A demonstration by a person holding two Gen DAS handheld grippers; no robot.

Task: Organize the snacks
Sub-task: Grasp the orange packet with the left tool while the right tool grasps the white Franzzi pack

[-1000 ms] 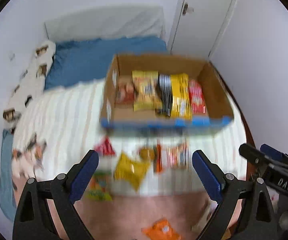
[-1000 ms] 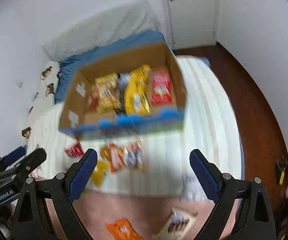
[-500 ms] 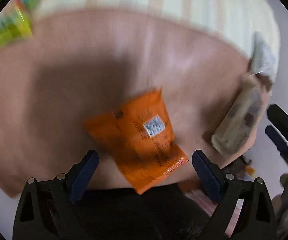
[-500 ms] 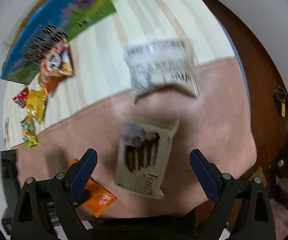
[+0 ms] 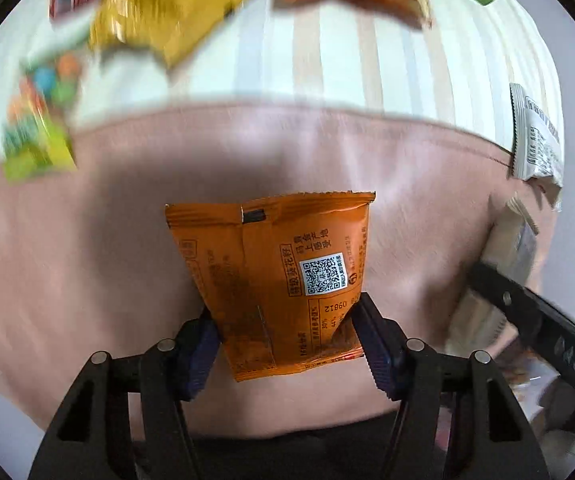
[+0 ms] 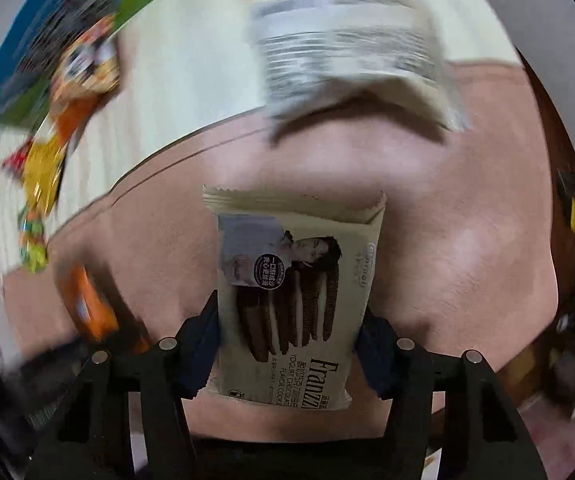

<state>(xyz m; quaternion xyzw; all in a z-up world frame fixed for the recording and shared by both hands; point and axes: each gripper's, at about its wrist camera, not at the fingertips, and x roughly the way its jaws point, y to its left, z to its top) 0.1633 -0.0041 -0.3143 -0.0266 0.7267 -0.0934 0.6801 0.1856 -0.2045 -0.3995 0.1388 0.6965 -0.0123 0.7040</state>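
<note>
Your left gripper (image 5: pixel 285 332) points straight down at the pink blanket (image 5: pixel 87 260), jaws closing, with the flat orange foil snack packet (image 5: pixel 275 280) between them at lower centre; both blue pads (image 5: pixel 371 344) touch its sides. Your right gripper (image 6: pixel 287 344) is closing on the beige chocolate cookie packet (image 6: pixel 295 292), pads against both edges, also lower centre. A white printed sachet (image 6: pixel 351 52) sits blurred at the top of the right view. Yellow (image 5: pixel 167 12), red and green snack bags lie scattered on the striped sheet (image 5: pixel 327 60) along the upper left.
</note>
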